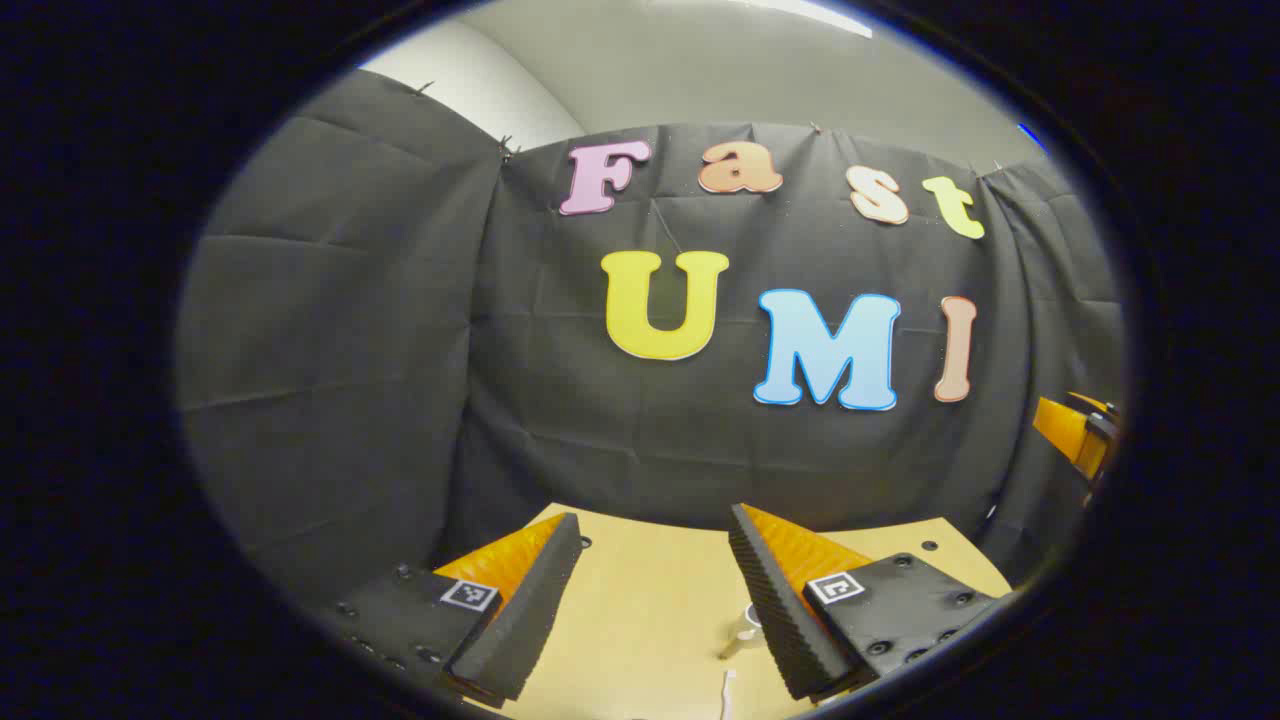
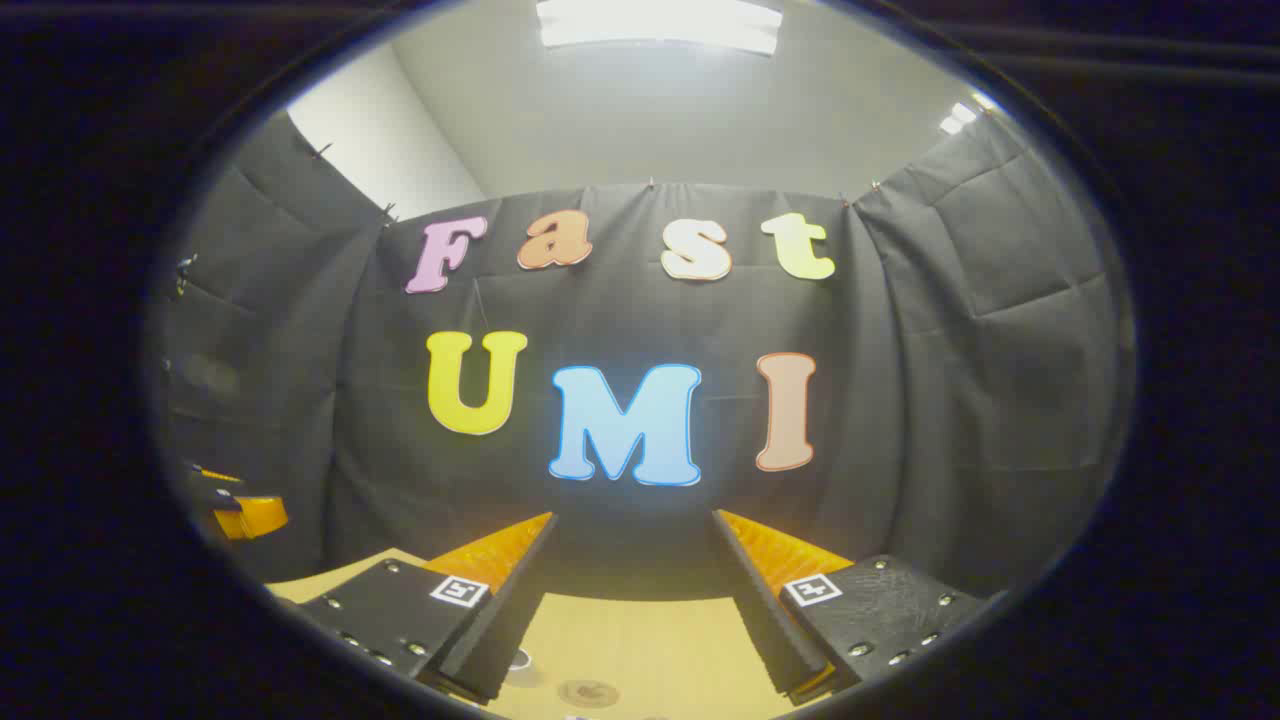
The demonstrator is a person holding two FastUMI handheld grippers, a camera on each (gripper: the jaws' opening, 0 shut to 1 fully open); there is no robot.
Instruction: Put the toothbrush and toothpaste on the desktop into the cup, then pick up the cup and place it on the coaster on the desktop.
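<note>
While both grippers hang high over the desktop (image 1: 640,600), nothing's held yet.
Left gripper (image 1: 655,585): fingers spread wide, empty.
Right gripper (image 2: 632,590): fingers apart, empty.
Cup (image 1: 750,622): prob the pale thing low beside left gripper's right finger, mostly hidden.
Toothbrush/paste: maybe the white slivers (image 1: 727,690) at bottom edge; long axis can't tell.
Coaster (image 2: 588,692): round disc below right gripper, near edge.
Nearer hand: left to cup, right to coaster, I'd judge.
Count: 2 grippers, 1 cup, 1 coaster.
</note>
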